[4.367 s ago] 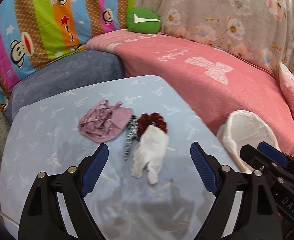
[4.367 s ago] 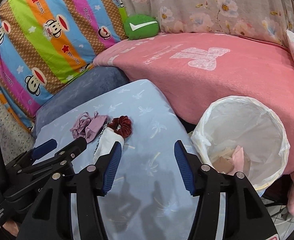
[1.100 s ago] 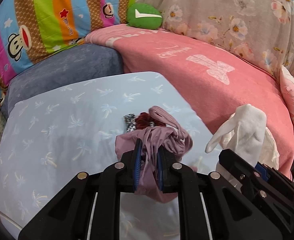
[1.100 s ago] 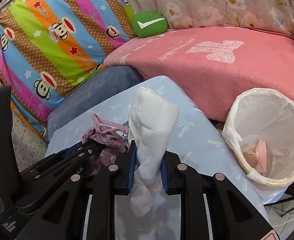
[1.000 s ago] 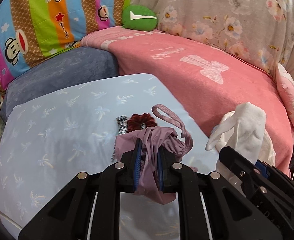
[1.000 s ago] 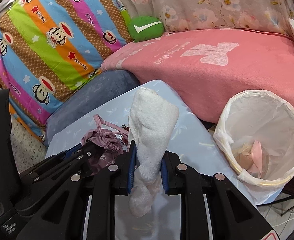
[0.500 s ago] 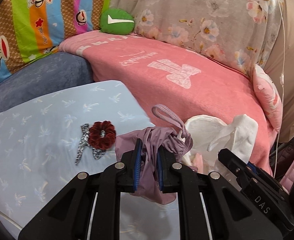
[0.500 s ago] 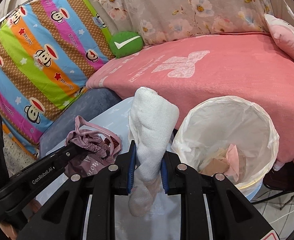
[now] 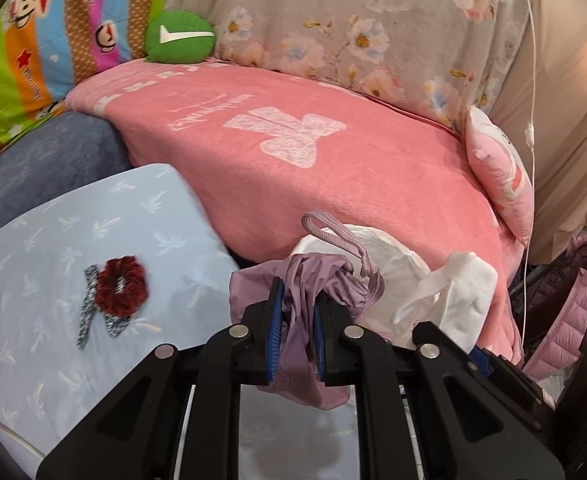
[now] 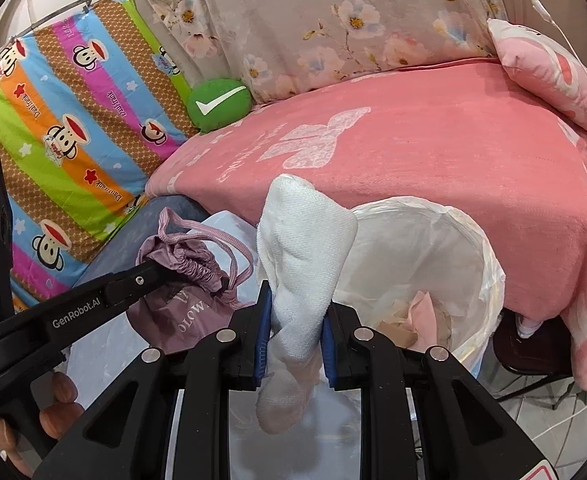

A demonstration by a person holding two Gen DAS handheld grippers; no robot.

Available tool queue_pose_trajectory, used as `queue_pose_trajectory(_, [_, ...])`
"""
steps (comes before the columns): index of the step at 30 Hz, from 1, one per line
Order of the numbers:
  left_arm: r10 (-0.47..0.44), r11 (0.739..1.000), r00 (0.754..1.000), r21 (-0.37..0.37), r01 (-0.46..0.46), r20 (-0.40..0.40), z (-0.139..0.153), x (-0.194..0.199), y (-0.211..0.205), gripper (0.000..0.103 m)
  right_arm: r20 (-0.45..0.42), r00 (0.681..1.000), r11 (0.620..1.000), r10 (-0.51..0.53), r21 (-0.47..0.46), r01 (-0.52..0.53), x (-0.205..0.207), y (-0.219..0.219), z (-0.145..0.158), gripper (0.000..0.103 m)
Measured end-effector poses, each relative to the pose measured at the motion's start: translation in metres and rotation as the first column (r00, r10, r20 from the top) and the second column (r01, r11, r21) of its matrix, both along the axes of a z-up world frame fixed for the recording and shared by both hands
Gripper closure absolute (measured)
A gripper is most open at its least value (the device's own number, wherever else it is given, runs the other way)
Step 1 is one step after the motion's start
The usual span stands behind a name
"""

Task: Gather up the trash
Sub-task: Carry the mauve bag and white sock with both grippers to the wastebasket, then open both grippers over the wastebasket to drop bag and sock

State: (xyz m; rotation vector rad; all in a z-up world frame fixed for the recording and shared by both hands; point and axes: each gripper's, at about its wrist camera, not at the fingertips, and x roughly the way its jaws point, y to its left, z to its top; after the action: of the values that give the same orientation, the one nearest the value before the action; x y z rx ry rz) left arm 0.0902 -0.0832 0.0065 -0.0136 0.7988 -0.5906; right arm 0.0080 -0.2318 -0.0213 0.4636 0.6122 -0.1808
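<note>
Right hand-held gripper (image 10: 295,340) is clenched on a white cloth (image 10: 305,248): coarse woven texture, limp, long axis roughly vertical, top flopping over above the blue pads and a tail hanging below them. Left hand-held gripper (image 9: 296,332) is clenched on a mauve drawstring pouch (image 9: 313,280), thin crinkly fabric, gathered neck, braided cord loop sticking up and to the right. Key relation: the bin (image 10: 433,240) lies just ahead and to the right of the right gripper, mouth facing up, so the cloth is nearly over the near-left part of its rim; the right arm is the nearer one. From the left wrist view the bin's white liner (image 9: 389,252) sits directly behind the pouch, slightly right, so the left needs a short push forward-right. My read: the right one lets go first, the left follows. Bin is round with a thin, wrinkled, translucent plastic liner folded over the rim; pink and tan crumpled scraps (image 10: 421,316) already sit at the bottom. Still on the bench (image 9: 53,360), under a pale blue palm-print cover, well to the left: a dark red scrunchie (image 9: 121,286) touching a speckled grey strip (image 9: 87,316). Beyond lies the bed with a pink fleece blanket (image 9: 333,168), then a green round cushion (image 9: 180,36).
</note>
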Motion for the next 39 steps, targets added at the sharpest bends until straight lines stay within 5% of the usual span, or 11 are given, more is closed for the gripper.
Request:
queue_pose_trajectory(5, [-0.053,0.998,0.999,-0.019,0.053,0.001,0.004,0.002,-0.026,0.087,-0.005,0.999,0.999,-0.045,0.006,0.045,-0.005,-0.023,-0.003,0.083])
queue_pose_trajectory(7, [-0.064,0.998,0.998,-0.019,0.064,0.001,0.004,0.003,-0.032,0.072,-0.005,0.998,0.998,-0.059,0.009,0.059,-0.008,-0.031,-0.004,0.083])
queue_pose_trajectory(9, [-0.049,0.999,0.999,-0.006,0.050,0.014,0.005,0.003,-0.035,0.038,-0.005,0.998,0.998,-0.068,0.007,0.068,-0.010,-0.036,-0.005,0.083])
queue_pose_trajectory(11, [-0.022,1.000,0.999,-0.001,0.022,0.045,0.005,0.001,-0.033,0.031,-0.009,0.997,0.997,-0.072,0.008,0.072,-0.008,-0.038,-0.005,0.083])
queue_pose_trajectory(39, [0.007,0.999,1.000,0.047,-0.006,-0.013,-0.018,0.019,-0.045,0.027,-0.044,0.995,0.996,-0.093,0.005,0.093,0.001,-0.053,-0.017,0.081])
